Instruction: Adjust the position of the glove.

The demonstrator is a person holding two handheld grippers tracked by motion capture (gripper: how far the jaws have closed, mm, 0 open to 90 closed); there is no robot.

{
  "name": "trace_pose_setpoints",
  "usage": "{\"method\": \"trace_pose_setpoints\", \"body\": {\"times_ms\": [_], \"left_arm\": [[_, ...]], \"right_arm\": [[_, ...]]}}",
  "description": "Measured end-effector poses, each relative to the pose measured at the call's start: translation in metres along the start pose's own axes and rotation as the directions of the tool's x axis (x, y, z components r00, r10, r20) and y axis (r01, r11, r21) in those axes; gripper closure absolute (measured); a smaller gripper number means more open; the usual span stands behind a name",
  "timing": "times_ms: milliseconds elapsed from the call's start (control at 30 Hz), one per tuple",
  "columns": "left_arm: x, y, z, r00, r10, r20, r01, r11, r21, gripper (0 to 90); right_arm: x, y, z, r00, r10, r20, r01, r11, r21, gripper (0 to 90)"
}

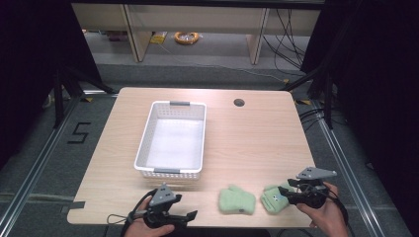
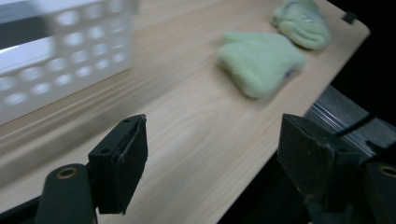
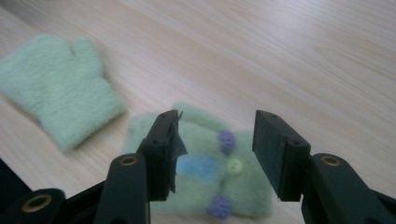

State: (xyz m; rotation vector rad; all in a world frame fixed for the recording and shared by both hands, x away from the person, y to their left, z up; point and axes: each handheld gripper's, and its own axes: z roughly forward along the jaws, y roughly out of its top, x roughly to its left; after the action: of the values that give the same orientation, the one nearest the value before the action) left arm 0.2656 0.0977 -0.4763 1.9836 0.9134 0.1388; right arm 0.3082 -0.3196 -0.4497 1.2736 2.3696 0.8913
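Two light green mittens lie near the table's front edge. The plain mitten [image 1: 237, 200] [image 2: 259, 60] [image 3: 58, 88] lies left of the one with purple dots, a blue patch and a button [image 1: 273, 197] [image 2: 302, 23] [image 3: 201, 135]. My right gripper [image 1: 282, 192] [image 3: 217, 126] hovers over the decorated mitten's right side, open, its pads apart from the fabric. My left gripper [image 1: 190, 216] [image 2: 212, 135] hangs at the front edge, left of the plain mitten, open with nothing between its jaws.
A white perforated basket [image 1: 144, 138] [image 2: 60, 60] stands empty at the table's middle left, just beyond my left gripper. A round cable hole [image 1: 239, 102] sits near the far edge. The table's front edge runs close under both hands.
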Motion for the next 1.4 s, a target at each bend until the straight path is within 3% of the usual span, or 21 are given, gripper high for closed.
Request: {"method": "trace_pose_setpoints", "body": {"times_ms": [100, 167, 300, 333, 367, 433, 467, 500, 533, 800, 900, 967, 1000, 1033, 1067, 1100, 1167, 1233, 1267, 1300, 1400], "left_arm": [[-0.010, 0.013, 0.011, 0.9986, 0.050, 0.019, -0.050, 0.9987, 0.008, 24.7], [-0.015, 0.021, 0.018, 0.9983, 0.051, 0.030, -0.051, 0.9987, 0.001, 24.8], [-0.022, 0.034, 0.030, 0.9955, 0.083, 0.045, -0.082, 0.9965, -0.014, 25.1], [-0.024, 0.038, 0.033, 0.9951, 0.089, 0.042, -0.089, 0.9960, -0.013, 25.2], [-0.023, 0.041, 0.036, 0.9921, 0.115, 0.051, -0.115, 0.9934, 0.001, 25.4], [-0.027, 0.044, 0.044, 0.9929, 0.103, 0.059, -0.103, 0.9947, -0.002, 26.2], [-0.026, 0.046, 0.047, 0.9882, 0.135, 0.072, -0.136, 0.9906, 0.014, 26.2], [-0.029, 0.047, 0.052, 0.9913, 0.112, 0.069, -0.112, 0.9936, 0.004, 26.6], [-0.029, 0.049, 0.057, 0.9898, 0.120, 0.078, -0.120, 0.9927, 0.006, 27.1], [-0.043, 0.064, 0.085, 0.9827, 0.139, 0.123, -0.142, 0.9897, 0.020, 30.3], [-0.048, 0.070, 0.096, 0.9763, 0.182, 0.117, -0.186, 0.9821, 0.027, 32.0], [-0.051, 0.075, 0.103, 0.9767, 0.181, 0.116, -0.186, 0.9816, 0.041, 34.3], [-0.054, 0.077, 0.107, 0.9754, 0.183, 0.123, -0.188, 0.9815, 0.035, 35.3], [-0.055, 0.081, 0.111, 0.9731, 0.188, 0.133, -0.196, 0.9793, 0.050, 36.5], [-0.057, 0.084, 0.114, 0.9695, 0.195, 0.148, -0.207, 0.9758, 0.070, 38.0], [-0.059, 0.085, 0.118, 0.9693, 0.191, 0.155, -0.205, 0.9758, 0.076, 38.9], [-0.064, 0.087, 0.126, 0.9633, 0.212, 0.165, -0.228, 0.9698, 0.087, 41.9], [-0.068, 0.089, 0.133, 0.9618, 0.212, 0.174, -0.231, 0.9679, 0.099, 43.7], [-0.069, 0.090, 0.136, 0.9599, 0.210, 0.186, -0.231, 0.9683, 0.096, 44.3], [-0.071, 0.090, 0.139, 0.9608, 0.209, 0.182, -0.229, 0.9685, 0.097, 44.9], [-0.074, 0.092, 0.150, 0.9587, 0.217, 0.183, -0.241, 0.9632, 0.119, 48.0]], "right_arm": [[-0.004, -0.003, -0.001, 0.9982, 0.060, 0.004, -0.060, 0.998, 0.014, 51.8], [-0.011, -0.004, -0.001, 0.9994, 0.032, 0.012, -0.032, 0.999, 0.002, 51.7], [-0.012, -0.006, -0.001, 0.9962, 0.086, 0.006, -0.086, 0.996, 0.022, 51.3], [-0.016, -0.007, 0.002, 0.9991, 0.042, 0.010, -0.042, 0.999, -0.014, 51.0], [-0.015, -0.006, 0.000, 0.9963, 0.086, -0.005, -0.086, 0.996, 0.022, 50.8], [-0.022, -0.007, 0.000, 0.9989, 0.043, -0.017, -0.042, 0.999, 0.013, 50.7], [-0.024, -0.007, 0.001, 0.9990, 0.036, -0.026, -0.035, 0.999, 0.007, 50.7], [-0.025, -0.008, 0.002, 0.9991, 0.032, -0.027, -0.032, 0.999, -0.005, 50.7], [-0.024, -0.008, 0.000, 0.9981, 0.056, -0.027, -0.055, 0.998, 0.017, 50.7], [-0.030, -0.009, 0.002, 0.9992, 0.024, -0.030, -0.024, 1.000, 0.003, 50.9], [-0.027, -0.008, -0.002, 0.9960, 0.088, -0.020, -0.087, 0.995, 0.042, 51.5], [-0.024, -0.009, -0.001, 0.9887, 0.148, -0.019, -0.147, 0.988, 0.050, 51.8], [-0.026, -0.010, -0.001, 0.9903, 0.138, -0.016, -0.137, 0.990, 0.045, 52.1], [-0.033, -0.011, 0.001, 0.9973, 0.070, -0.022, -0.070, 0.997, 0.026, 52.3], [-0.031, -0.012, 0.002, 0.9947, 0.102, -0.015, -0.101, 0.995, 0.019, 52.7], [-0.028, -0.011, -0.001, 0.9866, 0.162, -0.022, -0.160, 0.985, 0.064, 53.4], [-0.030, -0.013, 0.002, 0.9913, 0.130, -0.018, -0.130, 0.991, 0.036, 53.8], [-0.028, -0.012, 0.002, 0.9871, 0.158, -0.024, -0.157, 0.986, 0.057, 54.6], [-0.034, -0.012, 0.003, 0.9947, 0.097, -0.032, -0.096, 0.994, 0.046, 55.2], [-0.031, -0.012, 0.003, 0.9904, 0.134, -0.032, -0.132, 0.990, 0.054, 55.6], [-0.033, -0.012, 0.006, 0.9929, 0.115, -0.031, -0.113, 0.992, 0.063, 57.2]]}}
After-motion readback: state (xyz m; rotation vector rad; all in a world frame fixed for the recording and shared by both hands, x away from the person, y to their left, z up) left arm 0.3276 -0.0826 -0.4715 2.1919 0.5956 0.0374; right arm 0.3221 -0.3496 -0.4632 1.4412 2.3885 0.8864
